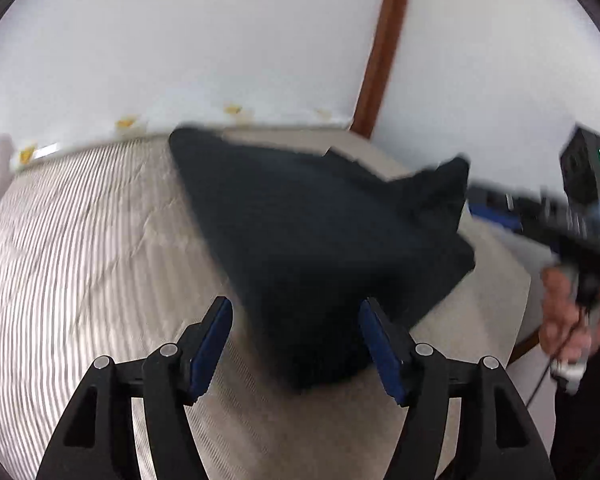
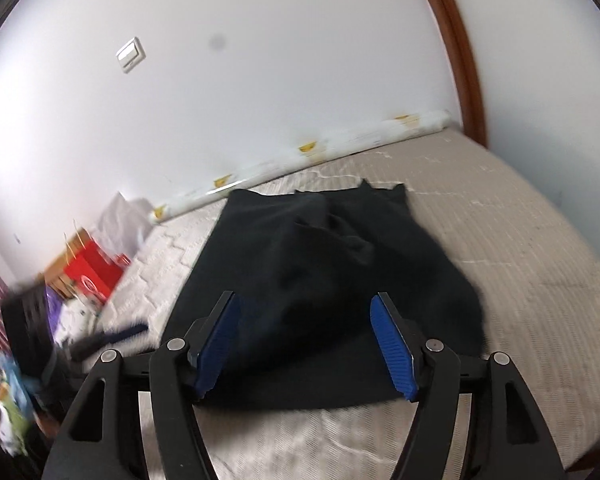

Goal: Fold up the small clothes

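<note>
So there's a dark garment (image 2: 320,280) lying rumpled on a beige textured mattress (image 2: 520,248), filling the middle of both views. In the right wrist view it runs from mid-frame down to the lower centre, with a loose fold bunched up near its top.

The right gripper (image 2: 304,340) sits at the bottom centre with its blue pads (image 2: 392,348) spread wide, nothing pinched between them; the cloth lies below and beyond the gap.

Same deal for the left gripper (image 1: 296,340): fingers wide apart, empty, with the garment's near corner showing between them. Whether the tips actually touch the fabric, can't tell, it's all pretty blurry.

At the right edge of the left view you can see the person's hand (image 1: 572,312) on the other gripper's handle. Far left of the right view has a red bag (image 2: 94,276) against the white wall (image 2: 260,80).
</note>
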`<state>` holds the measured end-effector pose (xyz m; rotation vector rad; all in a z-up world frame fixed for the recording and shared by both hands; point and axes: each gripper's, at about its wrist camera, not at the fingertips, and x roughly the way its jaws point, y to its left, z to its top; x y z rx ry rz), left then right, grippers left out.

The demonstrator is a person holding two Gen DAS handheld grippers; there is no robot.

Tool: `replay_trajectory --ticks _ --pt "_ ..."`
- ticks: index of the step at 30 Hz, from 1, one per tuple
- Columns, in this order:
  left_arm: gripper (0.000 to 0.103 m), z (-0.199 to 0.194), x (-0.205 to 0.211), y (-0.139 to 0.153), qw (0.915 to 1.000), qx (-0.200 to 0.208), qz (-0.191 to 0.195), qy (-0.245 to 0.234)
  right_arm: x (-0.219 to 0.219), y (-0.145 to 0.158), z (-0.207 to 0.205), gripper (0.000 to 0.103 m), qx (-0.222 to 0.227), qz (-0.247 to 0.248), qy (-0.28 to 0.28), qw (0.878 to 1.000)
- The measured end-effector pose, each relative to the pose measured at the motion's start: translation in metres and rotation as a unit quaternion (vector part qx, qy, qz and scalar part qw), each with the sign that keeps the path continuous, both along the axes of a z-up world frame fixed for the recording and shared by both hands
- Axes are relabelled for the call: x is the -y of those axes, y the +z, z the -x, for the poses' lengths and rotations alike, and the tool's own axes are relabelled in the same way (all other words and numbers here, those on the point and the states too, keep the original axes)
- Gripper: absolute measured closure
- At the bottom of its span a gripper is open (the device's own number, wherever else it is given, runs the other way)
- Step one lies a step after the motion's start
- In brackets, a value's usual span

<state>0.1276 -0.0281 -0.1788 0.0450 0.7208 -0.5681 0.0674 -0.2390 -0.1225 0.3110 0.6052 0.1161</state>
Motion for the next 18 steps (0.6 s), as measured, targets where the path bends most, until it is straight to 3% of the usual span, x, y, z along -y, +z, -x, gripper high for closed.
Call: replay_trajectory --ticks 4,9,11,12,15,18 --pt "0.039 0.002 -0.008 -0.025 0.9995 -0.033 -0.003 -0.002 -0.019 -0.012 -0.029 0.034 -0.02 0.002 -0.007 1.0" --pt "0.039 -0.012 0.016 -0.041 0.9987 -0.051 -0.009 -0.005 -0.025 -0.03 -0.067 0.034 -0.058 0.01 -0.038 0.998" --pt "0.039 -0.024 0.026 -0.046 0.9984 -0.052 -0.019 0.003 -0.02 -0.031 -0.075 0.045 -0.055 0.003 -0.048 0.997" --pt "0.039 -0.027 0.031 -0.047 0.9982 -0.054 -0.023 0.01 -0.019 -0.031 -0.078 0.062 -0.055 0.001 -0.049 0.997" --pt "0.039 -0.028 0.036 -0.044 0.9982 -0.051 -0.027 0.017 -0.019 -0.024 -0.086 0.082 -0.052 0.024 -0.018 0.998" --pt "0.039 -0.029 0.039 -0.044 0.998 -0.055 -0.029 0.011 -0.014 0.0 -0.068 0.087 0.004 0.063 -0.004 0.998"
